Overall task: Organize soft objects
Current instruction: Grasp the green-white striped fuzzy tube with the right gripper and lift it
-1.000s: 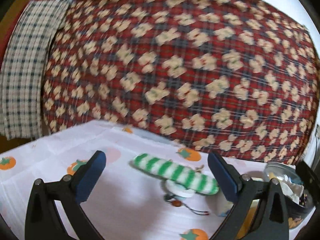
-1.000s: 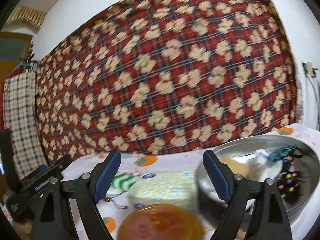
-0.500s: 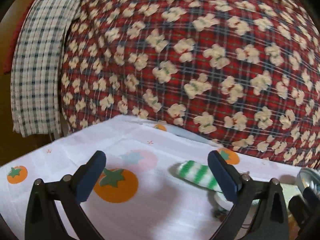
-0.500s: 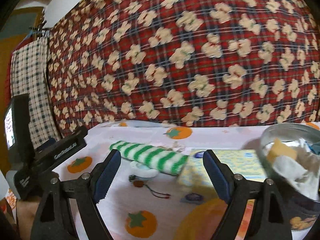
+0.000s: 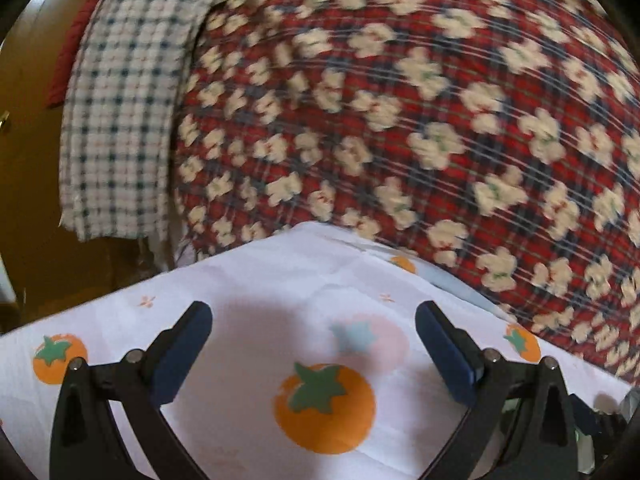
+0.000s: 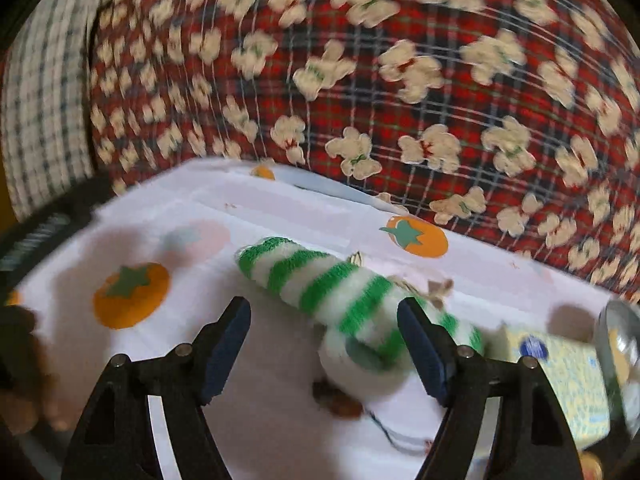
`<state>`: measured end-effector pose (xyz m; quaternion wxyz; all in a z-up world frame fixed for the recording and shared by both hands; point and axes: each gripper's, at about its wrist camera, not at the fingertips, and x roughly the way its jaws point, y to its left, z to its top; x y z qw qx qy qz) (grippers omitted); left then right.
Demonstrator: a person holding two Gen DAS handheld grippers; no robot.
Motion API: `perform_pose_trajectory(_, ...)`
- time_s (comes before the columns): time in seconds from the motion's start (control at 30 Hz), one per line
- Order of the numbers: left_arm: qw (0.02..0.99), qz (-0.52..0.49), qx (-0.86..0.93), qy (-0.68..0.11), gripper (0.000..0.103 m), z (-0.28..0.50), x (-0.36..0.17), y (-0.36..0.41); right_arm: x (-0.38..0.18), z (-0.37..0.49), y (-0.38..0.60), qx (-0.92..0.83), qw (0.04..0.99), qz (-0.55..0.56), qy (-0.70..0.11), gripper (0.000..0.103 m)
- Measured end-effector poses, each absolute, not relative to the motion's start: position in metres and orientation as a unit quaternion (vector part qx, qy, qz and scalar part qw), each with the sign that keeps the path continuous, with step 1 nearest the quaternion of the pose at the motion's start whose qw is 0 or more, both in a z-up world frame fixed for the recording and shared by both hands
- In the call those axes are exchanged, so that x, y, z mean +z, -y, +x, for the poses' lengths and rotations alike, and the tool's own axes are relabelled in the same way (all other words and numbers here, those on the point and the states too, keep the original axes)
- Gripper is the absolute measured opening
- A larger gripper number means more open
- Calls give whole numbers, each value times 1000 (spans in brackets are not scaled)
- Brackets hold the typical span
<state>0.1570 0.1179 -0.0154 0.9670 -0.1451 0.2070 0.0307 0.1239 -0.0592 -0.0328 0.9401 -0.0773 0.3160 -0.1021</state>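
Item: green-and-white striped sock [image 6: 340,292], rolled, lying diagonally on the surface [image 6: 280,420], which is covered by a white cloth printed with orange persimmon-like fruit. Position: its near end rests over a small white round object [image 6: 360,372]; a short cord with a brown bead [image 6: 340,400] trails beside it. Right claw [image 6: 324,340]: jaws apart but closing, the sock now lying in line with the gap and its lower end close by the right-hand pad, no pad pressing on it yet. Change noted: a second ago this view was filled by a metal tin and an orange lid; the claw has since swung across to the sock, with a yellow tissue pack [image 6: 560,380] and the tin's rim [image 6: 620,320] now pushed to the right edge. Left claw [image 5: 314,344]: wide, empty, over bare cloth and a printed fruit; the sock that sat between its jaws earlier has left its view entirely. Backdrop: red plaid quilt with cream flowers [image 6: 400,80], checked cloth [image 5: 120,100] hanging to its left. Assessment: the right claw appears to be taking over the sock pick-up while the left clears away; grasp not yet made, sorting of this item barely begun.
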Motion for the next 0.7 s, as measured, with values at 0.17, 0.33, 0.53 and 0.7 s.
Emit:
perform_pose_trajectory(0.17, 963, -160, 37, -213, 103, 160, -18, -127, -56, 173, 39, -144, 903, -152, -375, 78)
perform_pose_trajectory(0.33, 965, -155, 37, -210, 103, 158, -17, -126, -72, 198, 30, -180, 875, -195, -404, 78)
perform_pose_trajectory(0.53, 967, -159, 41, -197, 103, 157, -15, -127, -62, 193, 38, -170, 896, -156, -380, 23)
perform_pose_trajectory(0.7, 969, -165, 22, -185, 103, 152, -12, -129, -26, 159, 61, -135, 943, -42, -302, 21)
